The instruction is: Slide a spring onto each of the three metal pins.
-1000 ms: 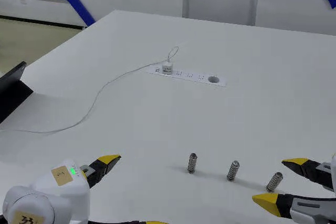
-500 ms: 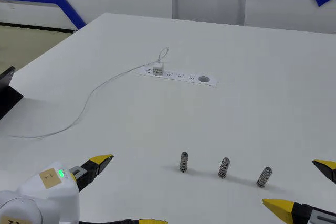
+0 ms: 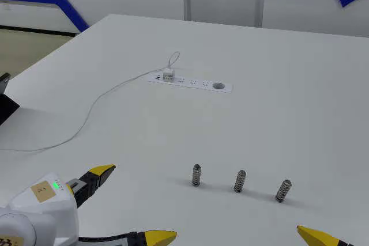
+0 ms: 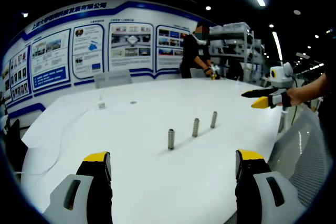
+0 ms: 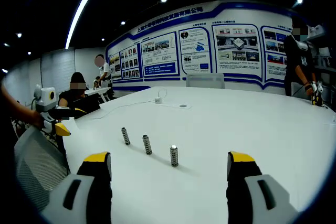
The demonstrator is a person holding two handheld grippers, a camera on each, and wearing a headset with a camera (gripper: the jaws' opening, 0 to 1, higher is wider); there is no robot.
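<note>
- Spanning most of the head view, the white table (image 3: 288, 84) carries the whole job, with a grey chair (image 3: 223, 5) pushed in at its far edge.
- Flanking the work from the near edge, the left gripper (image 3: 132, 203) and the right gripper (image 5: 169, 156) are both spread wide and carry nothing. Each one's own view shows bare table between its yellow tips.
- Lying well beyond the work, a white power strip (image 3: 190, 82) trails its thin cable (image 3: 86, 116) off toward the left edge.
- Standing upright in a row near the front of the table, the left spring (image 3: 196, 175), middle spring (image 3: 240, 181) and right spring (image 3: 283, 190) each appear seated over a pin. On that reading the task looks finished. The pins themselves are hidden inside the coils.
- Risk from here, as a judgement: the row sits between the two open grippers, so a careless sweep of either jaw could tip a pin or drag a spring off. Whether the pins are fixed to the table cannot be told. The right spring, nearest the right gripper, looks most exposed.
</note>
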